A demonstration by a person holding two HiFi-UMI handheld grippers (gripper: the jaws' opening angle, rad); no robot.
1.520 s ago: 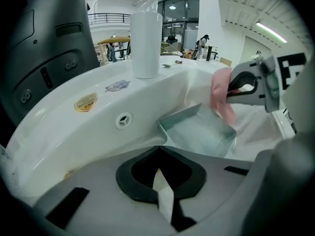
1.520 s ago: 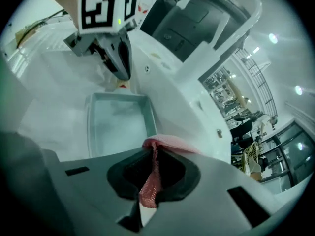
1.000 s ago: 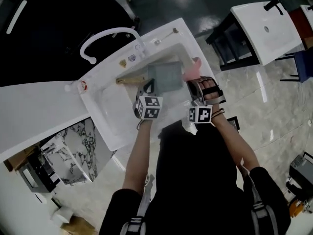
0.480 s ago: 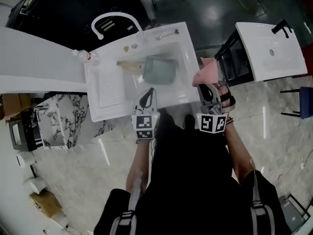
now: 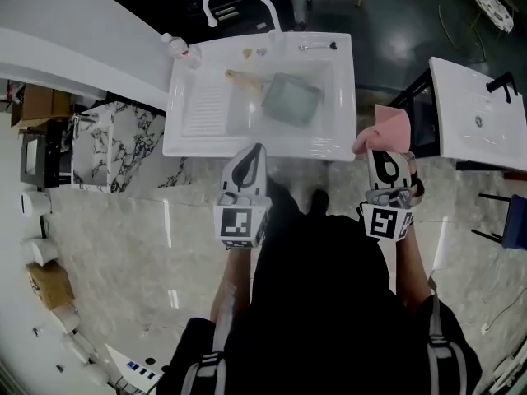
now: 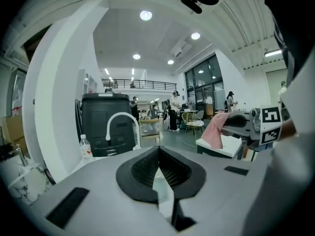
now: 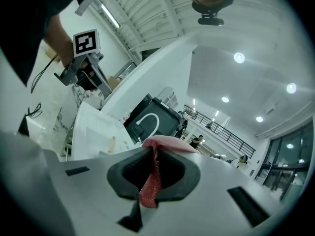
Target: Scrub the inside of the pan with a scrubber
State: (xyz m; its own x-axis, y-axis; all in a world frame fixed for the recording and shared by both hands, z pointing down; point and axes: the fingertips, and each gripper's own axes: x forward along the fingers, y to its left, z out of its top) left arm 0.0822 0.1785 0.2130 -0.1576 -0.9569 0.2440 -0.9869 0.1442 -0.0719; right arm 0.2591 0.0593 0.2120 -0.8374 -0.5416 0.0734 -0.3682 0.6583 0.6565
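Left tongs: closed tip to tip with nothing between them, held free in front of the sink, probably kept ready to steady the pan.
Right tongs: clamped on the pink mesh scrubber cloth. The cloth folds out past the tips, leaving a loose face for rubbing.
Pan: the grey-green square metal pan with wooden handle lies open side up in the basin of the white sink unit, well apart from both tongs.
Stage: scrubbing not yet begun.
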